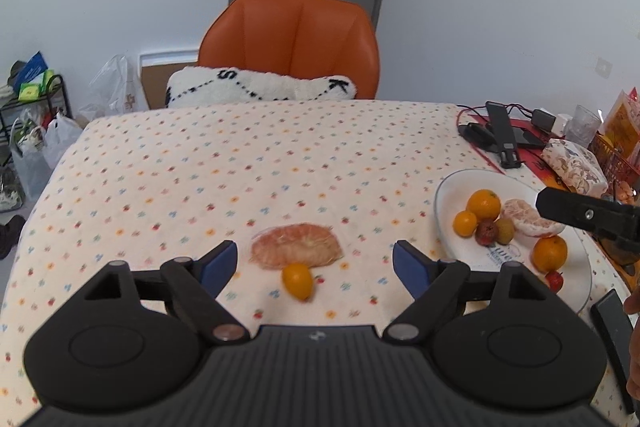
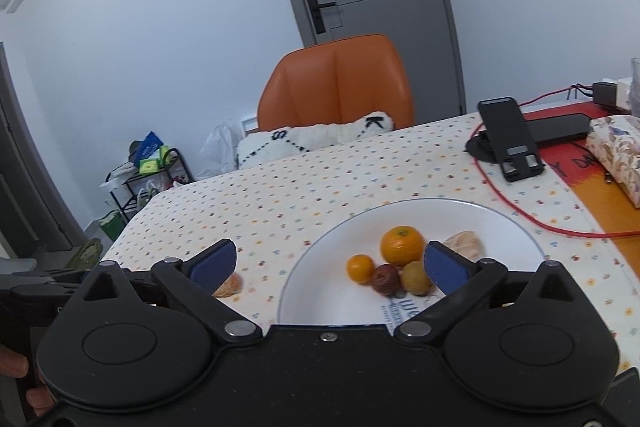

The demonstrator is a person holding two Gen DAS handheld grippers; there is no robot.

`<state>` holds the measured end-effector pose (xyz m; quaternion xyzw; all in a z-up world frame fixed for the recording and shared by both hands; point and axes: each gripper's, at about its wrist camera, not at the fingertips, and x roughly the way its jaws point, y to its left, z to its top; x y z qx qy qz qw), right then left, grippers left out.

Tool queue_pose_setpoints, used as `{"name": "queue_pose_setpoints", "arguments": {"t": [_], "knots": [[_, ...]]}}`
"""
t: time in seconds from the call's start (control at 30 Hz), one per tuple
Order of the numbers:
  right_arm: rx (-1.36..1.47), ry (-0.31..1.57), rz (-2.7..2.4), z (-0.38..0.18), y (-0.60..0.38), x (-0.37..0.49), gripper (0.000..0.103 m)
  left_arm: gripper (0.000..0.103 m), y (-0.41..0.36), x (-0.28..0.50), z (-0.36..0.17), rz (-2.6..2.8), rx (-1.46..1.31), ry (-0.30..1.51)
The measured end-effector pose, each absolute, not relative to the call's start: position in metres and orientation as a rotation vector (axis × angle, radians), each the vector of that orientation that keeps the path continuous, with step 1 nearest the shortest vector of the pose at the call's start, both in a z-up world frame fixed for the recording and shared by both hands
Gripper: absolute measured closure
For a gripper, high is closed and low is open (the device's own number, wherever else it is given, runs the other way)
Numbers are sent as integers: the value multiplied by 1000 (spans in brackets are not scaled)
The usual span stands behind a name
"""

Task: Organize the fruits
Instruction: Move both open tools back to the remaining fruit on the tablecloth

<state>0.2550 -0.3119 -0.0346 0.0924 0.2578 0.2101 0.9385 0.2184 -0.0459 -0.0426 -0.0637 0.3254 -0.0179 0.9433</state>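
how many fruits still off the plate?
2. A peeled pomelo piece and a small orange fruit touching its near edge, both on the tablecloth left of the plate, between the left gripper jaws.

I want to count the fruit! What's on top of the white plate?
On the white plate: two big oranges, a small orange, a peeled citrus piece, a dark red fruit, a greenish one, something small and red. The right claw hides part.
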Motion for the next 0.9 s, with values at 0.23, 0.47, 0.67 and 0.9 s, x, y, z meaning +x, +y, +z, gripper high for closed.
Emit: {"name": "queue_pose_setpoints", "arguments": {"t": [0.23, 0.47, 0.67, 0.9], "knots": [[178, 542, 464, -42, -296, 253, 0, 20, -30, 207, -54, -13, -155, 674], [166, 551, 505, -45, -281, 252, 0, 20, -22, 201, -59, 0, -164, 669], [155, 564, 555, -49, -265, 252, 0, 24, -22, 204, -64, -10, -176, 673], [152, 583, 623, -52, -251, 255, 11, 41, -27, 214, -70, -38, -185, 686]]}}
